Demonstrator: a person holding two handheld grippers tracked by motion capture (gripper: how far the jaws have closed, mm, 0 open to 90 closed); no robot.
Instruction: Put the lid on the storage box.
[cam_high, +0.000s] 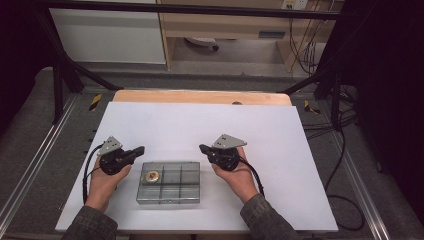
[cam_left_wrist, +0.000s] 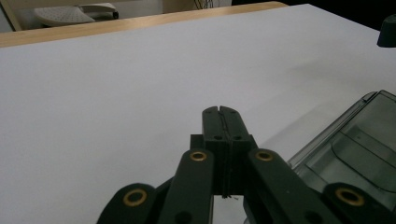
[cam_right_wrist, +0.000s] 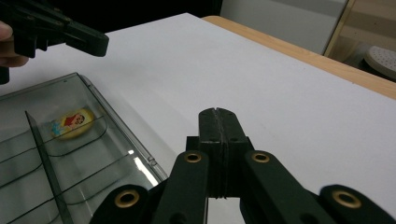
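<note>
Resting on the bench (cam_high: 150, 125), left tongs (cam_high: 141, 149) and right tongs (cam_high: 202, 148), both pressed together, empty, either side of the box (cam_high: 169, 183).

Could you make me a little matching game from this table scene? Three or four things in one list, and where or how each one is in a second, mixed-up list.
Things:
1. left gripper
2. right gripper
3. clear box
4. yellow badge

Places or states:
A. lies inside the box, in a compartment at its left end
B. jaws shut, empty, just right of the box in the high view
C. lid closed, on the white sheet between the two hands
D. jaws shut, empty, just left of the box in the high view

Pairs: 1-D, 2-B, 3-C, 4-A
</note>
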